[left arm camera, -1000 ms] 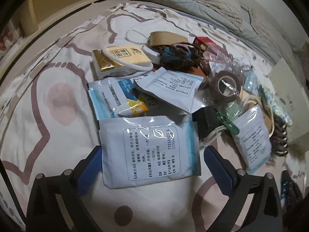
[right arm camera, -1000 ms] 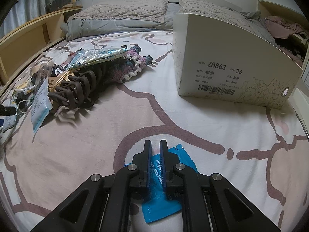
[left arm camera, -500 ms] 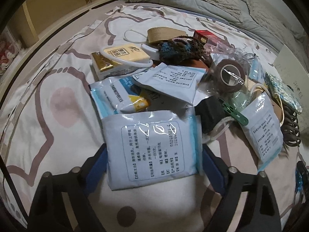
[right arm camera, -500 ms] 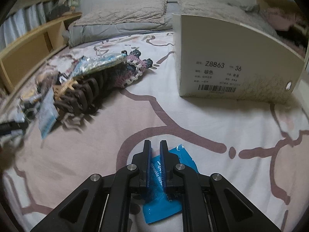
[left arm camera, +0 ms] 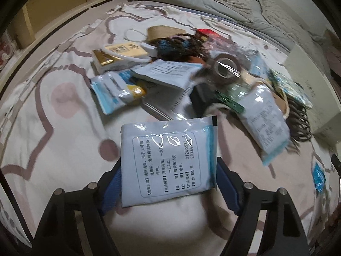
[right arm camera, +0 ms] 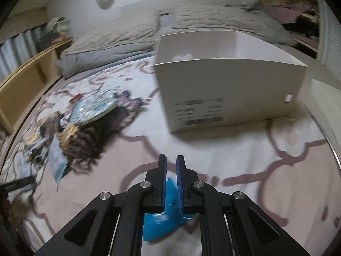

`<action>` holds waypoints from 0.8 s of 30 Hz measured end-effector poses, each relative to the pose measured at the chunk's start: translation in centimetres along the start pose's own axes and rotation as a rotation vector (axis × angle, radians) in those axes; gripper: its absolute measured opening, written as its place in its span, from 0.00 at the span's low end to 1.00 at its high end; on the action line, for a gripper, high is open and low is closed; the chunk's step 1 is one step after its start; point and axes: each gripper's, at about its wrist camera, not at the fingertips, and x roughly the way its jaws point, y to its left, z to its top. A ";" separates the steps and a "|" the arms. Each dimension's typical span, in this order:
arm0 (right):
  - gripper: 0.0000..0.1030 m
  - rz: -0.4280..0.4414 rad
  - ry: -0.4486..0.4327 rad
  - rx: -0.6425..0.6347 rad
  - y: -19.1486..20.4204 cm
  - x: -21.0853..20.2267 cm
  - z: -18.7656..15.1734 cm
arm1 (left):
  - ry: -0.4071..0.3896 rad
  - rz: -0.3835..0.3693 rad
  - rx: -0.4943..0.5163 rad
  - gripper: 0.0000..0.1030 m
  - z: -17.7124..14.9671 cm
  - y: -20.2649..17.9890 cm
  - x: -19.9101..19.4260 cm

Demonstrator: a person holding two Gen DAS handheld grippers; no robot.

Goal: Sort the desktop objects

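Observation:
A white medicine sachet [left arm camera: 168, 162] with printed text lies between the blue pads of my left gripper [left arm camera: 168, 170]. The jaws are closing, and both pads touch its side edges. It sits apart from the heap of mixed items [left arm camera: 191, 64] on the patterned bed sheet. In the right wrist view my right gripper [right arm camera: 171, 160] is shut on a small blue packet [right arm camera: 162, 219], held just above the sheet. The packet hangs below the fingers. A cream shoe box [right arm camera: 230, 93] stands open a little beyond it.
The heap holds more sachets [left arm camera: 266, 123], a tissue pack [left arm camera: 119, 55], a tape roll [left arm camera: 226, 68], a knitted piece [left arm camera: 177, 44] and a dark hair claw [right arm camera: 85, 145]. Grey pillows [right arm camera: 127, 36] lie at the head of the bed. A wooden shelf [right arm camera: 27, 72] runs along the left.
The left jaws narrowed onto the white sachet and drew it out of the heap toward the camera. The right gripper rose and rolled with the blue packet; the box's open top now shows.

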 end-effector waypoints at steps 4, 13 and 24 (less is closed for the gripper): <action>0.09 -0.050 0.042 0.027 -1.4 0.9 0.1 | 0.001 -0.024 0.035 0.78 -1.0 -1.4 -0.4; 0.09 -0.063 0.120 0.034 -2.4 2.3 -2.1 | 0.012 -0.085 0.102 0.78 -2.6 -4.1 -1.1; 0.09 -0.025 0.134 -0.067 0.5 1.3 -4.6 | 0.002 -0.054 0.204 0.89 -3.5 -6.1 -0.9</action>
